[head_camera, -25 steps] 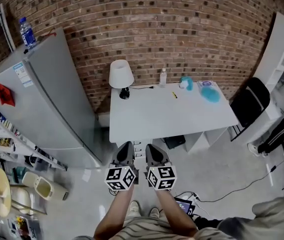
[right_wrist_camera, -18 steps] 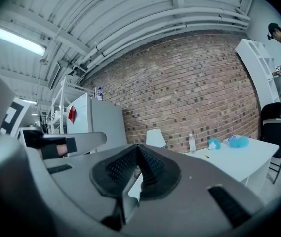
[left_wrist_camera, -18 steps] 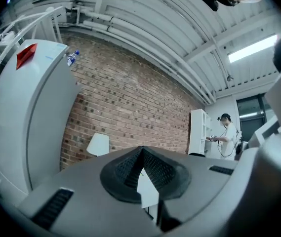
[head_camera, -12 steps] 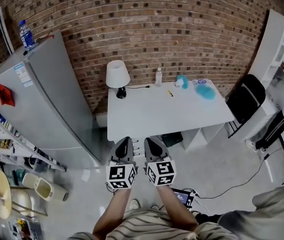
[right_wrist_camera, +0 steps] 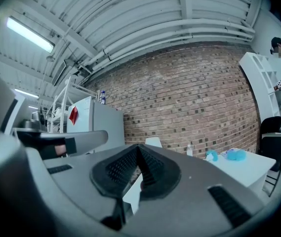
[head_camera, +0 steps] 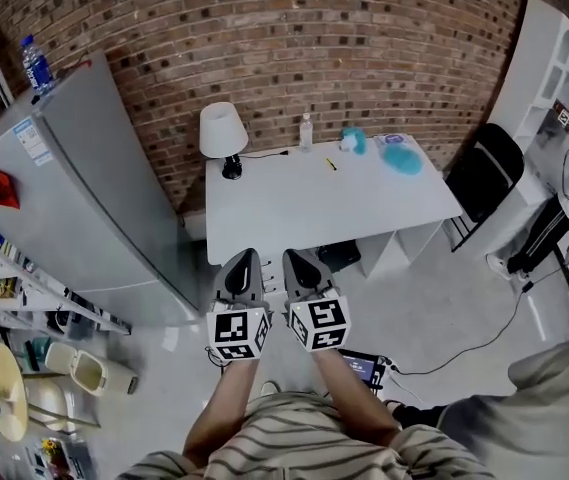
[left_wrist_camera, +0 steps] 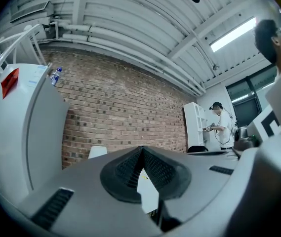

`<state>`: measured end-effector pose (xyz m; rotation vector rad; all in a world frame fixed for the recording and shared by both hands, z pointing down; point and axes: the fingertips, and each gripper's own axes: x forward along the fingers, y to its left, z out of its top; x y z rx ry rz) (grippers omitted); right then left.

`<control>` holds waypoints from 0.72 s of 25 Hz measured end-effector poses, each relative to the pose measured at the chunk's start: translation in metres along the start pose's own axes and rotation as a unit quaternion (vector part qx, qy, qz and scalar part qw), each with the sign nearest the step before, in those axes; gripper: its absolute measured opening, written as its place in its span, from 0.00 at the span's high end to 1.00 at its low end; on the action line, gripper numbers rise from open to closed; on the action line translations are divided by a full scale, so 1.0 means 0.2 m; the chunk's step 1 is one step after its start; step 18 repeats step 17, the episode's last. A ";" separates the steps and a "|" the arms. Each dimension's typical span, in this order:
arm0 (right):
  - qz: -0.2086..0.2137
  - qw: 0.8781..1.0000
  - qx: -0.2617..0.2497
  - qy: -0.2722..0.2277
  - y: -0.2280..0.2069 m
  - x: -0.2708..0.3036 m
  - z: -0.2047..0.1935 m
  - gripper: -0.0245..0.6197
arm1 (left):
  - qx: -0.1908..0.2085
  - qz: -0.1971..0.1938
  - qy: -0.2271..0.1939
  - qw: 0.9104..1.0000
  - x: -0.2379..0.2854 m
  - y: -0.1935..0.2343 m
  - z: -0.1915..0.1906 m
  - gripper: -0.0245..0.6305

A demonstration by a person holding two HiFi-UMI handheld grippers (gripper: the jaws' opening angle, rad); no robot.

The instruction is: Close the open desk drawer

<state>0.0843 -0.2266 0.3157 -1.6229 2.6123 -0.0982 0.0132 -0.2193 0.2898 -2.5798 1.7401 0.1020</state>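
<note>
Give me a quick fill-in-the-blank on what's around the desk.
1. The lamp stands at the desk's ___ back corner.
2. The left gripper and right gripper both have their jaws ___, with nothing between them.
3. The wall behind the desk is made of ___.
4. The chair right of the desk is ___ in colour.

Missing words: left; shut; brick; black.

Open floor (head_camera: pixel 444 303) before desk (head_camera: pixel 314 213)
</note>
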 end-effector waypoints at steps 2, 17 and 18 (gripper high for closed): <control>-0.002 1.000 -0.001 -0.002 -0.01 0.00 0.01 0.95 | 0.001 -0.001 0.002 1.000 0.01 0.00 0.00 0.95; -0.009 1.000 -0.005 -0.012 -0.04 0.00 0.04 0.95 | 0.007 -0.009 0.003 1.000 0.05 -0.02 -0.01 0.95; -0.009 1.000 -0.005 -0.012 -0.04 0.00 0.04 0.95 | 0.007 -0.009 0.003 1.000 0.05 -0.02 -0.01 0.95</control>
